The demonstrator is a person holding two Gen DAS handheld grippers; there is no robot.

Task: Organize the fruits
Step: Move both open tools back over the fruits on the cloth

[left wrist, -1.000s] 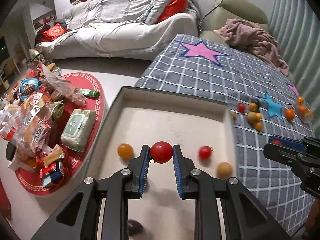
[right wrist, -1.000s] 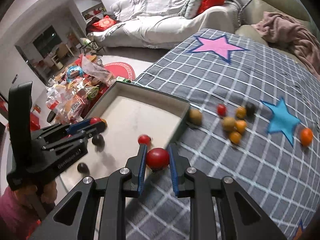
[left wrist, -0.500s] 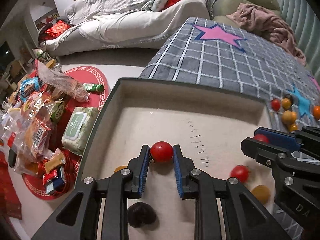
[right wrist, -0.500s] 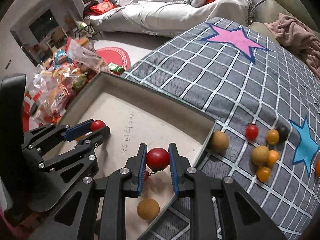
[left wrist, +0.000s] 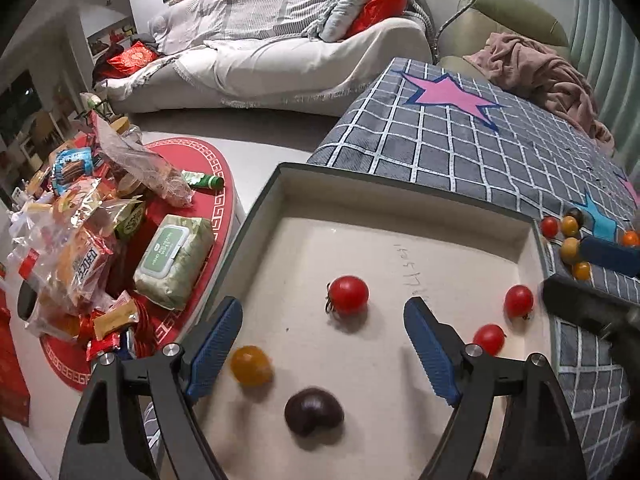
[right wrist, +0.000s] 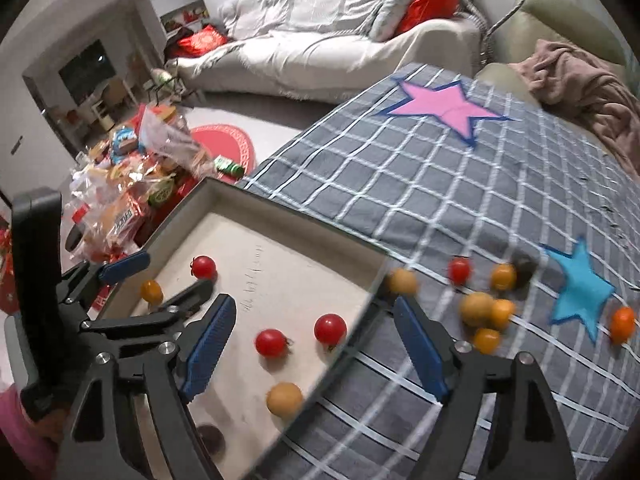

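A shallow beige tray (left wrist: 400, 186) with a dark rim sits at the edge of the checked blanket (right wrist: 400, 184). My left gripper (left wrist: 323, 306) hangs over it, jaws opening, and a red tomato (left wrist: 348, 295) lies loose on the tray floor between its pads. My right gripper (right wrist: 313, 309) is over the tray's right rim (right wrist: 372, 268), jaws opening, nothing pressed between them. Two red tomatoes (right wrist: 330, 329) (right wrist: 271, 343) rest on the tray below it. An orange fruit (left wrist: 250, 365), a dark fruit (left wrist: 314, 416) and a tan fruit (right wrist: 285, 399) also lie in the tray.
Several small fruits (right wrist: 476, 308) lie loose on the blanket right of the tray, near a blue star (right wrist: 580, 288). A red round mat with snack bags (left wrist: 80, 248) and a wipes pack (left wrist: 172, 256) is on the floor to the left. A sofa (left wrist: 280, 40) stands behind.
Both grippers opened and let go of their red tomatoes, which now lie on the tray floor. Both hands moved a little lower over the tray.
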